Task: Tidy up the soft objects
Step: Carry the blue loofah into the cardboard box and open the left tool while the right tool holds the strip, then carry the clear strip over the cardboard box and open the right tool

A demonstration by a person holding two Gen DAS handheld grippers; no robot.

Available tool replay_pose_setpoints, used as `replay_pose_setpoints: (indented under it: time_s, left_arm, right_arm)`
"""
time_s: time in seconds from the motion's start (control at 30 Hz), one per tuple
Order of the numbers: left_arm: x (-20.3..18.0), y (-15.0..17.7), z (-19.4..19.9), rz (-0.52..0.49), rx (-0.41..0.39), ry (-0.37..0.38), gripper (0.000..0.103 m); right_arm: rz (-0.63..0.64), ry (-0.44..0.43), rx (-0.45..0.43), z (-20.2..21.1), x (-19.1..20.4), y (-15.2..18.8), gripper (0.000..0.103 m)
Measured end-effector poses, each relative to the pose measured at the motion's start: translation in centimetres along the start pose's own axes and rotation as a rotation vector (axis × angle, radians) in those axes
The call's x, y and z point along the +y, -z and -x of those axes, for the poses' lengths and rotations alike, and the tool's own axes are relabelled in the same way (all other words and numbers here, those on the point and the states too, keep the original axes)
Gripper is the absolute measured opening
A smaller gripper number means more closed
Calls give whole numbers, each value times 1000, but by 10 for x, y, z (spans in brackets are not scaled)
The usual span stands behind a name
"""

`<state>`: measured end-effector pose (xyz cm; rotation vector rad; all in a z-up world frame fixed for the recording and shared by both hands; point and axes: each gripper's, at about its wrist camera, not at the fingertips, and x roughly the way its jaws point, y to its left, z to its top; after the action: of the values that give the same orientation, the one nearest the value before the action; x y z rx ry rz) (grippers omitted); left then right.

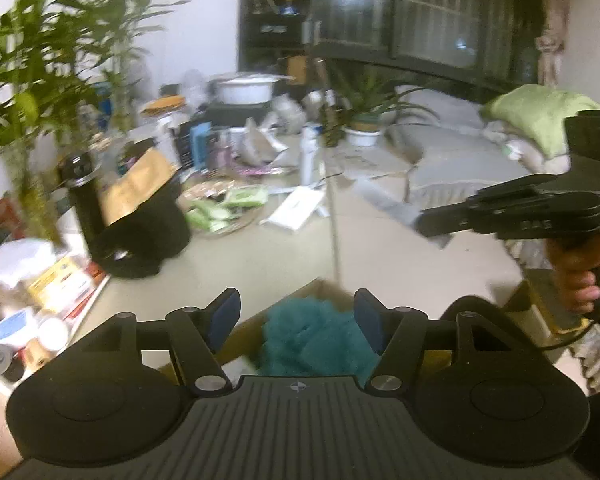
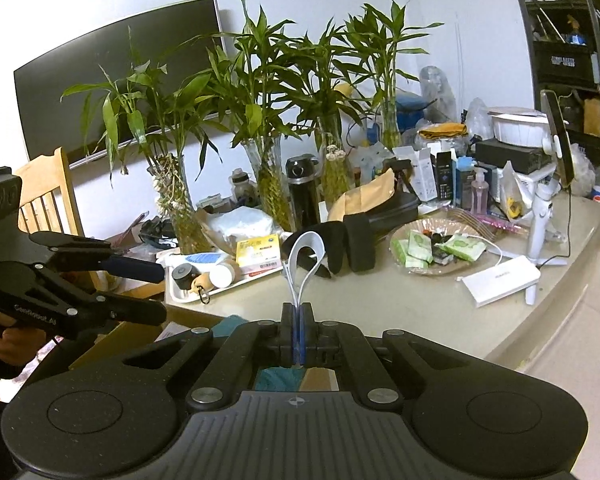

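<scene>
Lying in an open cardboard box (image 1: 320, 292): one teal fluffy item (image 1: 316, 340), below the left gripper (image 1: 296, 318), jaws spread, nothing gripped. Right gripper (image 2: 298, 334): clamped on a white looped strap (image 2: 306, 256).

Four glass vases (image 2: 266, 176) of bamboo stand on the worktop (image 2: 380, 300), with one black flask (image 2: 303, 194), one glass dish (image 2: 440, 248) (several green packets inside), one white power bank (image 2: 500, 280), one wooden chair (image 2: 46, 196).
</scene>
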<state>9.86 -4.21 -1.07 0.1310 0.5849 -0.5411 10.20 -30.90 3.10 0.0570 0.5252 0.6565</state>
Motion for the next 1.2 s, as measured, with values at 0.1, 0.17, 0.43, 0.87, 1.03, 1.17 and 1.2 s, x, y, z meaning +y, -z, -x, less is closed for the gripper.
replay_pose_setpoints:
  time_s: [0.1,0.17,0.43,0.87,1.03,1.17,1.2]
  left_arm:
    - [5,4,7,21,21,-47,62]
    - [11,8,13,43,34,-73,62]
    - [28,23,35,96,62,-162,62]
    - [35,44,52,123,108,-304,62]
    - [39,49,57,146,109,-315,62]
    - [42,53,63,162,103,-317,62]
    - [43,53,64,166,99,-316,62]
  right_arm:
    - [-10,-8,7,1,1,5,4]
    - [-12,-14,13,1,3,8,4]
    - [-7,-57,36,-3,17,16,4]
    - [19,-140,77,-17,41,19,4]
    - [32,-182,93,-26,53,19,4]
    - [46,-224,112,-34,64,19,4]
    - [53,-234,118,-37,68,19,4]
